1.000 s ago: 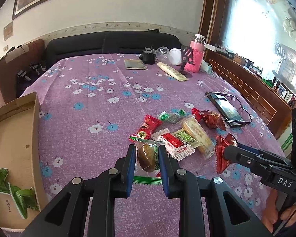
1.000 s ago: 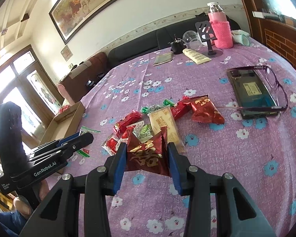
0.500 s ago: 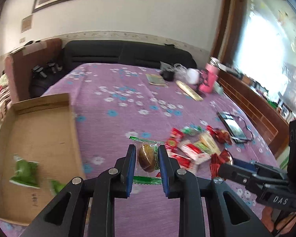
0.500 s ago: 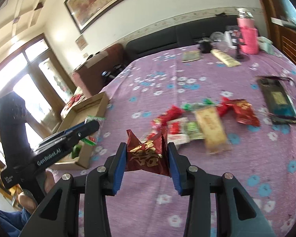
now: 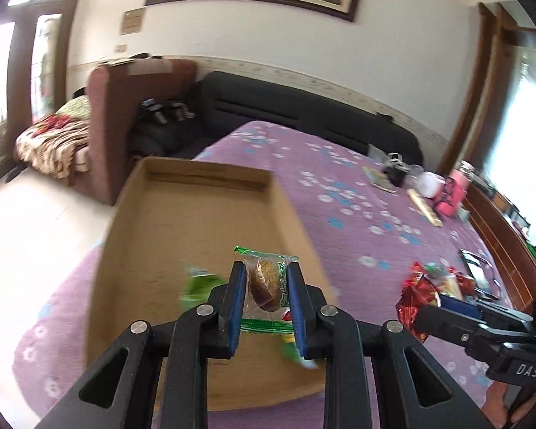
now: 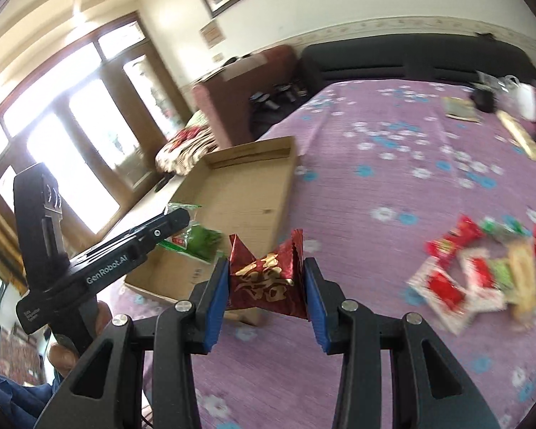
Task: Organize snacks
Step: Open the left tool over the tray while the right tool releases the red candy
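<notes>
Both hands loaded here. My left gripper (image 5: 266,298) has its blue fingers (image 5: 238,300) clamped on a clear-wrapped brown pastry with green trim (image 5: 264,284), and it hangs right over the cardboard box (image 5: 196,221), near the box's right-hand wall. The packet stands on end between the pads, long axis running up and away from the camera, one crimped green seal poking out past the fingertips, the other back near the palm. Under it I see a green snack packet (image 5: 200,284) lying in the box, too blurred to read.

My right gripper (image 6: 266,282) is closed on a red foil packet with gold lettering (image 6: 266,277), pinched across its middle so both sealed ends flare upward. From the right wrist view the box (image 6: 246,193) lies ahead and to the left of that packet, its long side running away from me toward the sofa. So the left hand is the nearer one by far; I'd say it drops first, and the right needs to travel forward-left over the near rim.

The rest of the snack pile (image 6: 482,275) sits on the purple flowered cloth (image 6: 375,186) of the desk off to the right, well apart from the box. I judge we're early: two packets in flight, plenty left.
</notes>
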